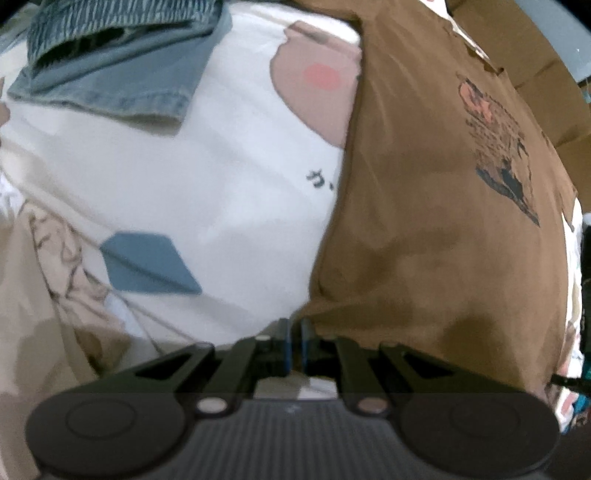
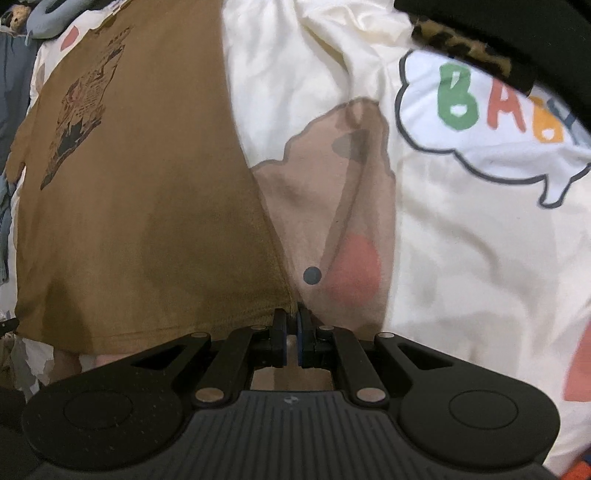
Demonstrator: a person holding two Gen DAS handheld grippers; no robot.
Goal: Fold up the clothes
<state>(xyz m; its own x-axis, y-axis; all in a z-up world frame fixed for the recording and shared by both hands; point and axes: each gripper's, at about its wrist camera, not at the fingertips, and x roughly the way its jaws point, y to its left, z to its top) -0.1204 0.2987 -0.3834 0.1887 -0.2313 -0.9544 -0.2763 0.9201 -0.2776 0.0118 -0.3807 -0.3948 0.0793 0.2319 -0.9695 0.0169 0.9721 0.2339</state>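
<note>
A brown T-shirt (image 1: 436,229) with a dark printed graphic lies flat on a white cartoon-print bed sheet (image 1: 207,177). My left gripper (image 1: 294,326) is shut on the shirt's near left hem corner. In the right wrist view the same brown T-shirt (image 2: 147,184) fills the left half, and my right gripper (image 2: 292,314) is shut on its near right hem corner. Both pairs of fingers pinch the fabric edge right at the sheet.
Folded denim clothes (image 1: 110,62) lie at the far left on the sheet. A beige garment (image 1: 44,280) is bunched at the near left. The bed sheet (image 2: 461,240) carries a "BABY" speech-bubble print (image 2: 491,122). A dark leopard-trimmed item (image 2: 480,33) sits at the far right.
</note>
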